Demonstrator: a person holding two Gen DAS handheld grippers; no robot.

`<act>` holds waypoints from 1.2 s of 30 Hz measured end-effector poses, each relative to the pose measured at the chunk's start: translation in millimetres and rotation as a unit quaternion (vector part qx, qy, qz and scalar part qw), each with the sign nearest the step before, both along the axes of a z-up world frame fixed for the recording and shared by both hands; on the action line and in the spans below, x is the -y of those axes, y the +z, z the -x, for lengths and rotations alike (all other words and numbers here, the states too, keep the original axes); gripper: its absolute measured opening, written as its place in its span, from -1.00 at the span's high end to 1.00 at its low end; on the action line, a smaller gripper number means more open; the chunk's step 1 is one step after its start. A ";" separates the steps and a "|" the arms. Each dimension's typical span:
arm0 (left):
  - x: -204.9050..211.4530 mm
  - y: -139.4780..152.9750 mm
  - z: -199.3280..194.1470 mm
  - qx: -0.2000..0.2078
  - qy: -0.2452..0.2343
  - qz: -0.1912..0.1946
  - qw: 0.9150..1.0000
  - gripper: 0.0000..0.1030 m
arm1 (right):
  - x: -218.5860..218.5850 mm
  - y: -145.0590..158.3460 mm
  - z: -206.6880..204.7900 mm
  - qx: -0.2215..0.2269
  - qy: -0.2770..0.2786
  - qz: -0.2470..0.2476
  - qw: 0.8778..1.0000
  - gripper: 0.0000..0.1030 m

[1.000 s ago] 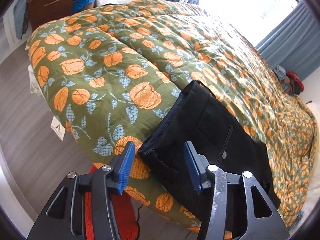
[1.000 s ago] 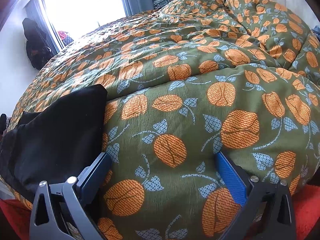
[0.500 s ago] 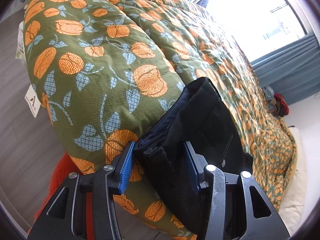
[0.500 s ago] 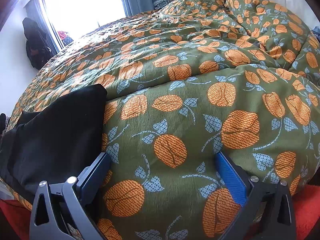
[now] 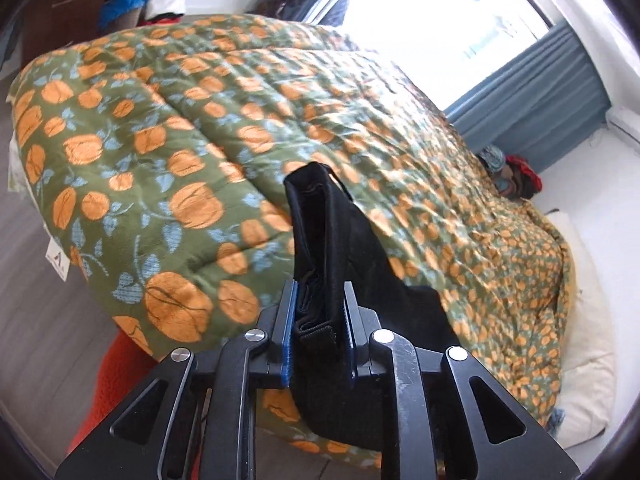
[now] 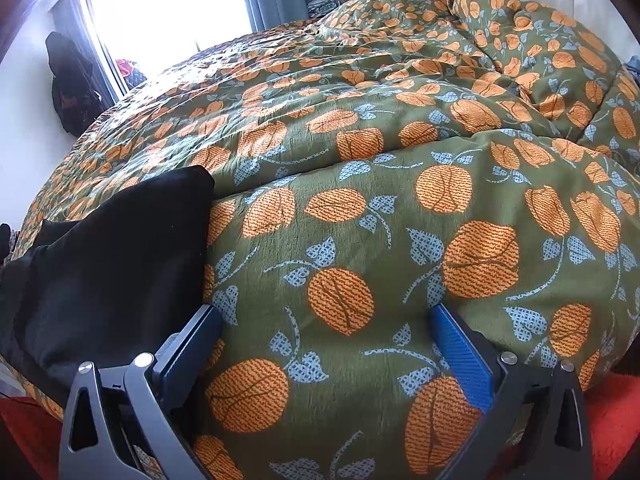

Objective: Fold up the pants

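Black pants [image 5: 340,240] lie folded on a green quilt with orange flowers [image 5: 180,128]. My left gripper [image 5: 319,320] is shut on the pants' near edge, which bunches up between the blue pads and stands lifted off the quilt. In the right wrist view the pants [image 6: 112,256] lie flat at the left on the quilt [image 6: 400,200]. My right gripper [image 6: 324,332] is open wide, its blue fingers pressed against the quilt's front edge, holding nothing, just right of the pants.
An orange rug [image 5: 116,380] lies on the grey wood floor below the bed. A wooden dresser [image 5: 60,4] with clothes stands at the far left. Blue curtains [image 5: 540,96] and a bright window are behind. A white pillow [image 5: 588,360] lies at the right.
My left gripper moved onto the pants' edge and closed on it, lifting the fabric. The right gripper has stayed in place, open.
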State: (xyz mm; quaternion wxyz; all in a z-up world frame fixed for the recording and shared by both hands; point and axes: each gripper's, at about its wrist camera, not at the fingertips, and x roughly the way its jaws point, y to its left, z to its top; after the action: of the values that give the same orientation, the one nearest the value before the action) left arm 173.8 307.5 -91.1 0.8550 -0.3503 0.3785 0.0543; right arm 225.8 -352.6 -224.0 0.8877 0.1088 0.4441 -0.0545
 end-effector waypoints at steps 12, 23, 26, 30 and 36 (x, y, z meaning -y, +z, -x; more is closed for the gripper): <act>303.0 22.8 -57.4 0.022 -0.312 -0.071 0.947 0.65 | -0.5 0.3 -4.5 -0.009 -0.002 0.001 1.000 -1.00; 368.8 -15.7 -49.4 -0.015 -0.378 -0.139 0.915 -0.42 | 15.5 13.8 5.7 0.015 0.013 -0.047 0.999 -0.99; 316.1 19.2 -45.1 0.035 -0.291 -0.177 0.939 -0.70 | 27.4 29.7 10.5 0.049 -0.017 -0.047 0.998 -0.99; 259.8 -4.3 -61.7 -0.007 -0.188 -0.222 0.957 -0.35 | 18.8 62.2 13.5 0.099 -0.008 -0.010 0.995 -0.99; 310.8 -84.9 -41.3 -0.048 -0.262 -0.260 0.928 0.36 | -44.7 102.8 -5.5 0.107 0.142 -0.186 0.966 -0.99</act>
State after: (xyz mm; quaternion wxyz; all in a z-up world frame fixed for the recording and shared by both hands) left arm 215.1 -3.3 -176.0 0.8807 -0.0012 0.4702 -0.0580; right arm 231.3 -307.9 -121.2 0.8926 0.2133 0.3600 0.1678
